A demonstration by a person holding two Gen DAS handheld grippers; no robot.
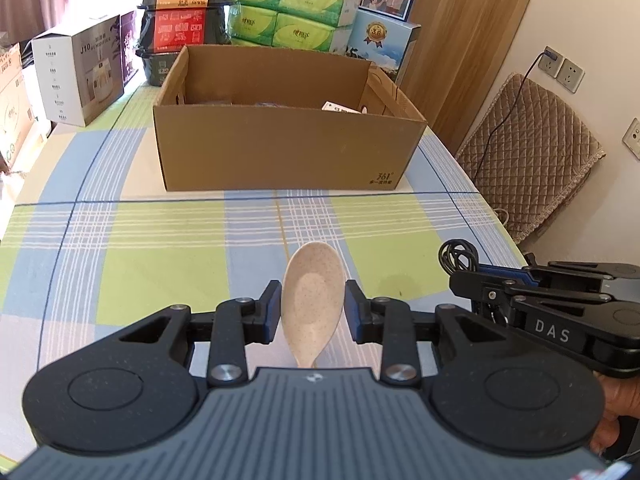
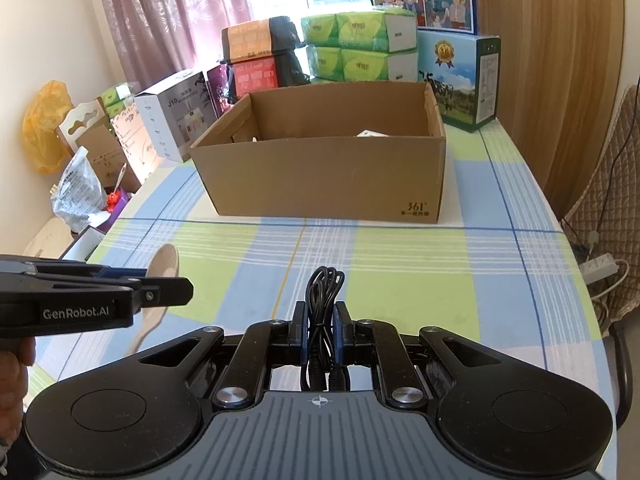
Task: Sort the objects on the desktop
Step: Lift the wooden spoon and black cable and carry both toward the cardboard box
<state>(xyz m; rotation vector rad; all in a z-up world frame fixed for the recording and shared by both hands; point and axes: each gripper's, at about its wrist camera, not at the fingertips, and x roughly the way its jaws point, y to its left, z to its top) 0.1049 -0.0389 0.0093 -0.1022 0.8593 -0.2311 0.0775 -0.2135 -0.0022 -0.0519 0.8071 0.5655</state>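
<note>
The left gripper (image 1: pixel 312 312) holds a beige speckled spoon (image 1: pixel 313 300) above the checked tablecloth (image 1: pixel 140 264), its bowl tipped up and pointing toward the open cardboard box (image 1: pixel 280 152) that stands well ahead on the table. In the left wrist view the two blue pads sit to either side of the bowl with a sliver of gap showing on each side, so I cannot tell whether the jaws pinch the spoon or merely bracket it; the handle runs back under the gripper body, out of sight. The spoon looks like light, rigid plastic, smooth and curved, so a hold across the rounded bowl could let it twist or slide; the narrow neck would probably give a surer hold. The right gripper (image 2: pixel 320 320) has its jaws closed on a coiled black cable (image 2: pixel 322 300), the loop standing up between the pads and the plugs hanging below. That bundle is soft and springy, light, and likely to uncoil if released carelessly; gripping across the middle of the coil, as here, keeps the strands together.
</note>
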